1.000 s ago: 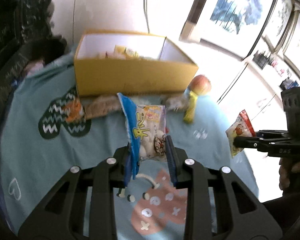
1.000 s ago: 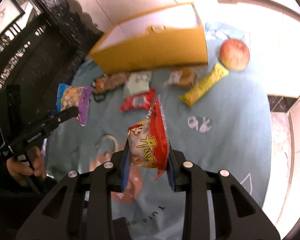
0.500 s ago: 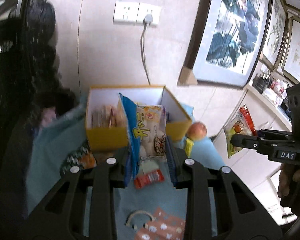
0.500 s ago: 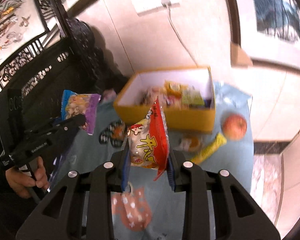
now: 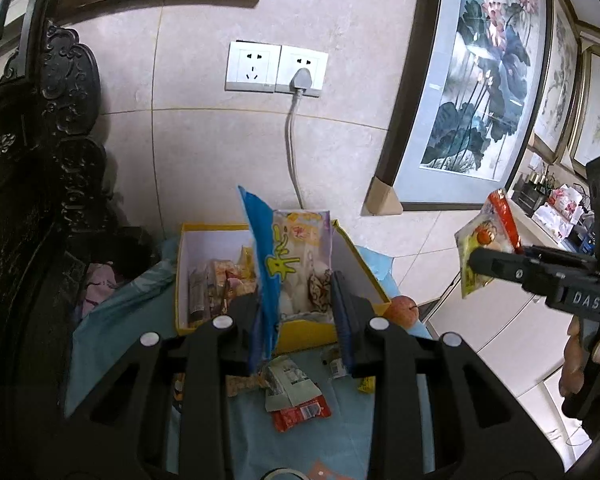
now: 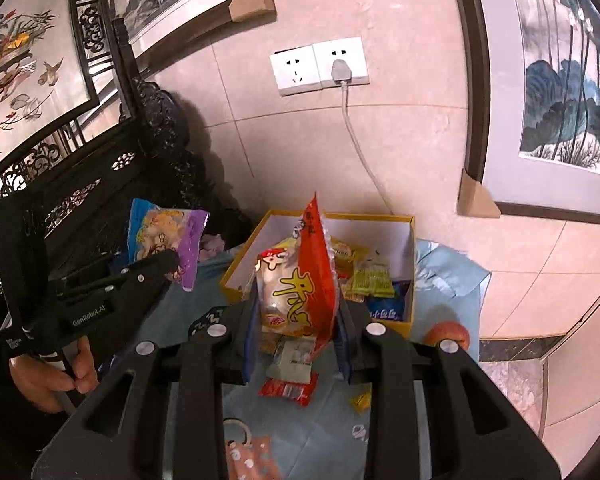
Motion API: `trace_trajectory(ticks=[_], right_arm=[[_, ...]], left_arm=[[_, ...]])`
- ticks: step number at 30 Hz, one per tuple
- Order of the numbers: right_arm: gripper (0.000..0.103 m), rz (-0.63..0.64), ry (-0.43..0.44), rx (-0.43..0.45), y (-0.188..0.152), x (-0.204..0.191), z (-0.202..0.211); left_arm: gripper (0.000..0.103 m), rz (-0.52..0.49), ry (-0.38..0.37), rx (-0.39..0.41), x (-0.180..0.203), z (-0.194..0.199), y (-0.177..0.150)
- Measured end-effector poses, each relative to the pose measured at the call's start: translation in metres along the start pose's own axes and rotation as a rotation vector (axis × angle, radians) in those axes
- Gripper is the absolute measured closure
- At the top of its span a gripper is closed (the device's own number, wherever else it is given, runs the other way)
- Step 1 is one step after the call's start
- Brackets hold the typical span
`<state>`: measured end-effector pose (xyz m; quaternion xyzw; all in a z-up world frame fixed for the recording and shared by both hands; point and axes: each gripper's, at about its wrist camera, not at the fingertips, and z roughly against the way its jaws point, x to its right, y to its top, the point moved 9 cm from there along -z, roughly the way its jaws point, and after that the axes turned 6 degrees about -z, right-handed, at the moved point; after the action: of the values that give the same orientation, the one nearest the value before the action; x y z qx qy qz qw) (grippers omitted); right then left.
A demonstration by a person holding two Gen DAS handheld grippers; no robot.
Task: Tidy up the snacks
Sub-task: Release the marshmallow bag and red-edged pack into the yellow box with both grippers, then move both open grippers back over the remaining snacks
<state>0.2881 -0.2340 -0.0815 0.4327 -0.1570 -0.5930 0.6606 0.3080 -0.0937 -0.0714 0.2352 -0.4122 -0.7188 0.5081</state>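
Note:
My left gripper (image 5: pixel 298 312) is shut on a blue and purple snack bag (image 5: pixel 290 260) and holds it up in front of the yellow box (image 5: pixel 312 330). The same bag shows in the right wrist view (image 6: pixel 166 240), with the left gripper (image 6: pixel 168 260). My right gripper (image 6: pixel 298 332) is shut on a red and yellow snack bag (image 6: pixel 300 284), held above the table near the box (image 6: pixel 404 322). That bag and the right gripper (image 5: pixel 474 262) also show in the left wrist view (image 5: pixel 486 240). The box holds several packets.
Loose packets lie on the blue cloth (image 5: pixel 340 432) in front of the box: a red one (image 5: pixel 300 414), a pale one (image 6: pixel 294 358) and a yellow one (image 6: pixel 362 398). An apple (image 6: pixel 448 334) sits right of the box. A carved dark chair (image 6: pixel 100 184) stands left; the wall is behind.
Both grippers have risen and tilted up with their bags. The box and table have dropped lower in both views and the wall with its sockets now fills the upper part.

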Motion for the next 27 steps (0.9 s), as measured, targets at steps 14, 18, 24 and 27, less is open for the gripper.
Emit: trace_trajectory(ticks=[14,18,24,27], right_arm=[[0.035,-0.047,-0.175,-0.114,0.056,0.064,-0.11],[0.035,-0.091,-0.189,-0.148,0.019,0.085,-0.111],[0.035,-0.207,-0.266,-0.316,-0.096,0.125,-0.129],[0.035,-0.245,-0.325,-0.387,-0.15,0.142,-0.139]], left_arm=[[0.003,0.018,0.143,-0.132,-0.056,-0.121,0.039],[0.003,0.105,0.144,-0.174,-0.084,-0.126,0.001],[0.003,0.153,0.248,-0.303,-0.123,-0.127,-0.12],[0.003,0.233,0.276,-0.387,-0.143,-0.129,-0.173]])
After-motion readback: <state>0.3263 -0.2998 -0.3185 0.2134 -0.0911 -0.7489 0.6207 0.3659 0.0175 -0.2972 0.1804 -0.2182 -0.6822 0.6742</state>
